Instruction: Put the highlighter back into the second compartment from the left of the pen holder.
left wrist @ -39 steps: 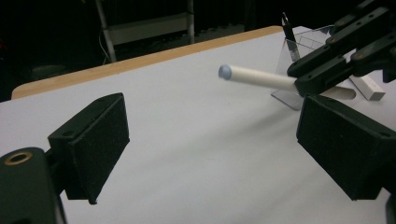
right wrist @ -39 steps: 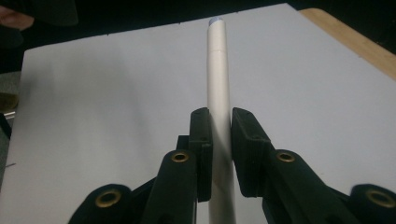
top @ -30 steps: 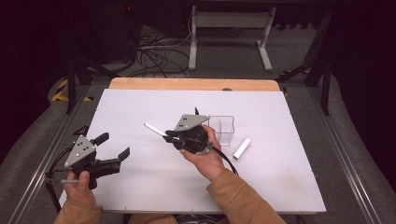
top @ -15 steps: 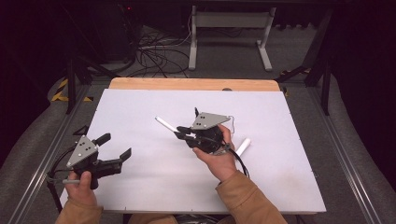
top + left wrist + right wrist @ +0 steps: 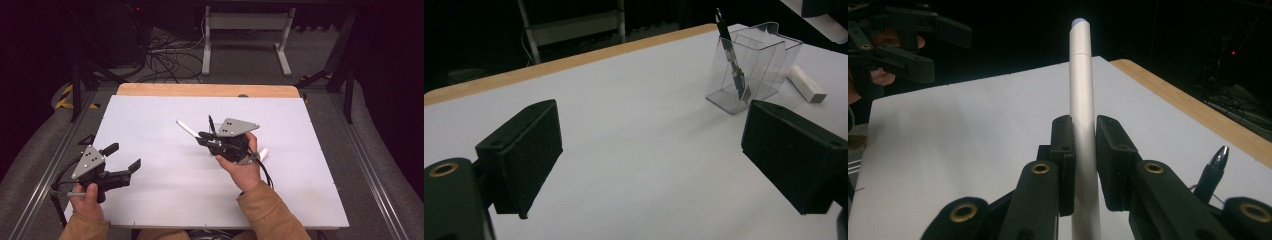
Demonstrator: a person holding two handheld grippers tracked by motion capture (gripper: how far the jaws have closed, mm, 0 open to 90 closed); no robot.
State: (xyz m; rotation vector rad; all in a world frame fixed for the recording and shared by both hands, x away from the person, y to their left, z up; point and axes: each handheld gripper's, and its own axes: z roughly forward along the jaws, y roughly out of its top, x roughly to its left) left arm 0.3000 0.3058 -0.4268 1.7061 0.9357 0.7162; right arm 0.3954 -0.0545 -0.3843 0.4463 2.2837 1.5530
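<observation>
Your right gripper (image 5: 1083, 165) is clamped on a white pen (image 5: 1082, 90), carrying it above the middle of the white table (image 5: 165, 125), just above the clear holder (image 5: 751, 65) (a black pen (image 5: 731, 55) stands in it). Your left gripper (image 5: 122, 162) rests wide open, holding nothing, near the table's left edge. A white cap (image 5: 806, 84) lies beside the holder.
</observation>
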